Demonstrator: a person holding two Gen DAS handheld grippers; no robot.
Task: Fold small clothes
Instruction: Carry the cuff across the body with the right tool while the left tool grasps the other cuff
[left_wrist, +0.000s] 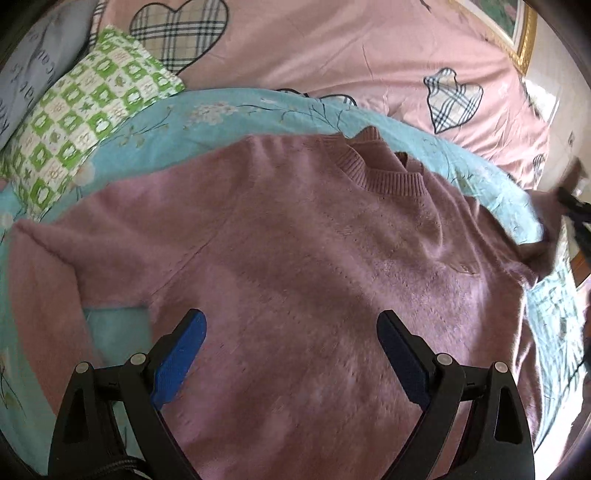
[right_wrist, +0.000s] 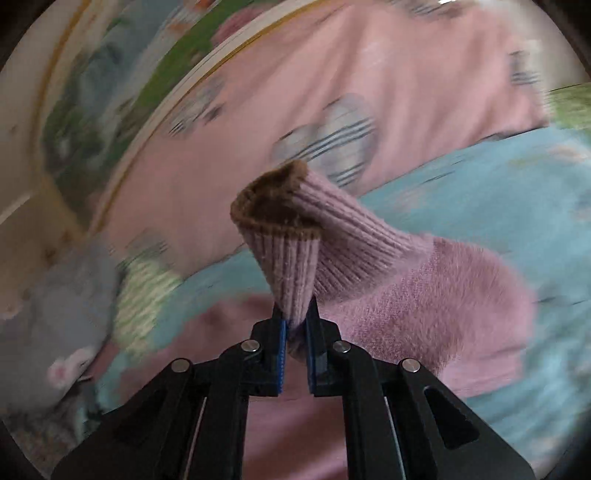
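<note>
Sweater (left_wrist: 295, 240) in fuzzy mauve knit, spread face-up and nearly flat on a turquoise floral blanket (left_wrist: 221, 114) over the bed, ribbed collar (left_wrist: 384, 173) toward the far side. Folding barely begun, by the look of it: body unfolded, one sleeve (left_wrist: 40, 280) lying out along the left edge of the left wrist view, the other sleeve lifted off the blanket. Right tongs (right_wrist: 295, 325) pinched nearly shut on the ribbed cuff (right_wrist: 284, 236) of that raised sleeve, brown-edged cuff opening standing up past the tips, fuzzy sleeve trailing down to the right. Left tongs (left_wrist: 291, 325) spread wide above the lower body of the sweater, blue pads (left_wrist: 184, 350) clear of the knit, nothing held. Left to do, presumably: sleeve across the chest, the other sleeve likewise, then the body folded up. Around the work: pink duvet (left_wrist: 351, 55) with plaid hearts beyond the blanket, green-and-white checked pillow (left_wrist: 88, 122) and grey cushion (left_wrist: 33, 74) at upper left, gilt picture frame (left_wrist: 517, 37) at upper right. Right wrist view heavily smeared in the background, so little else legible there.
</note>
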